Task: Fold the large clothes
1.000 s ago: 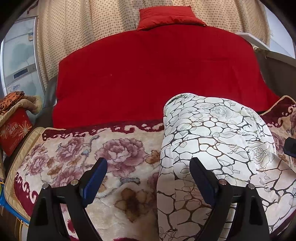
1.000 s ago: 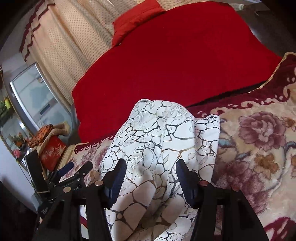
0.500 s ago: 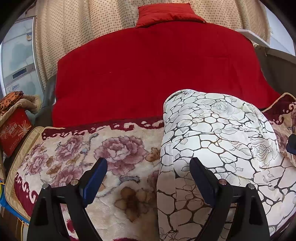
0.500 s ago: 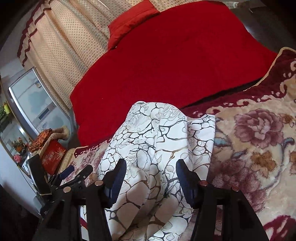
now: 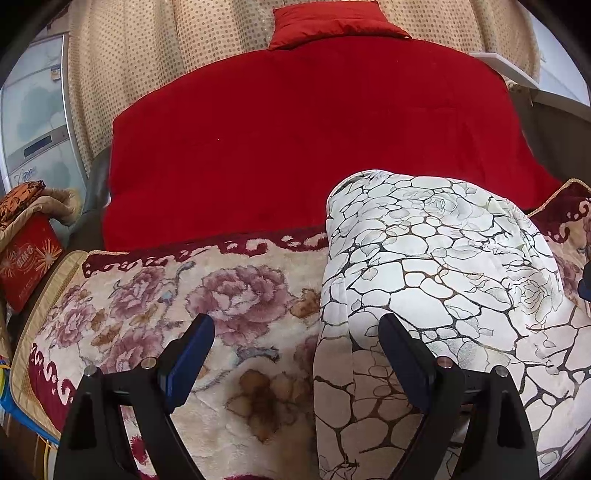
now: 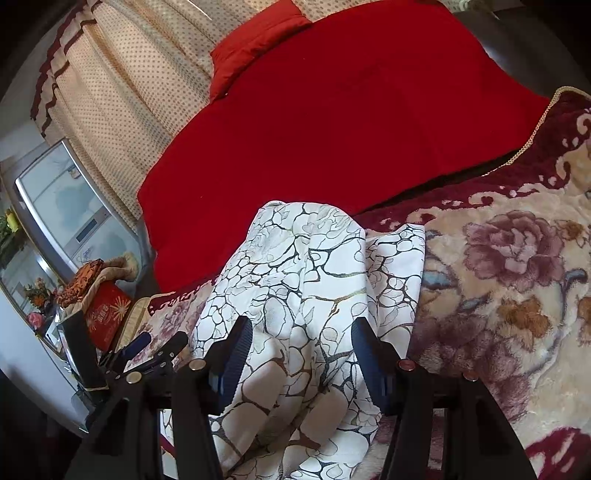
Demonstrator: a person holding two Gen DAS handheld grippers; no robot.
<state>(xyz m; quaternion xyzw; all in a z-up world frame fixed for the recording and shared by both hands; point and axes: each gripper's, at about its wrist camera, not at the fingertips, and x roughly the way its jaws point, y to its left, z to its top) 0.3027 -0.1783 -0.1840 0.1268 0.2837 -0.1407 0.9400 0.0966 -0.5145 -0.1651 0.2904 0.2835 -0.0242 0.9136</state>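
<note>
A large white garment with a dark cracked-stone print (image 5: pixel 436 280) lies folded in a long bundle on a floral plush blanket (image 5: pixel 155 306). My left gripper (image 5: pixel 295 354) is open over the bundle's left edge, holding nothing. In the right wrist view the same garment (image 6: pixel 306 295) runs between the fingers of my right gripper (image 6: pixel 301 354), which is open; the cloth lies under and between the pads, not pinched. The left gripper (image 6: pixel 155 350) shows at the left of that view.
A red quilt (image 5: pixel 303 140) covers the far half of the bed, with a red pillow (image 5: pixel 332 20) at the head. Dotted curtains (image 5: pixel 155 59) hang behind. A red box (image 5: pixel 26 258) and folded cloth sit at the left edge.
Both grippers have eased slightly back and down over the bundle. The garment has not moved, and both stay open.
</note>
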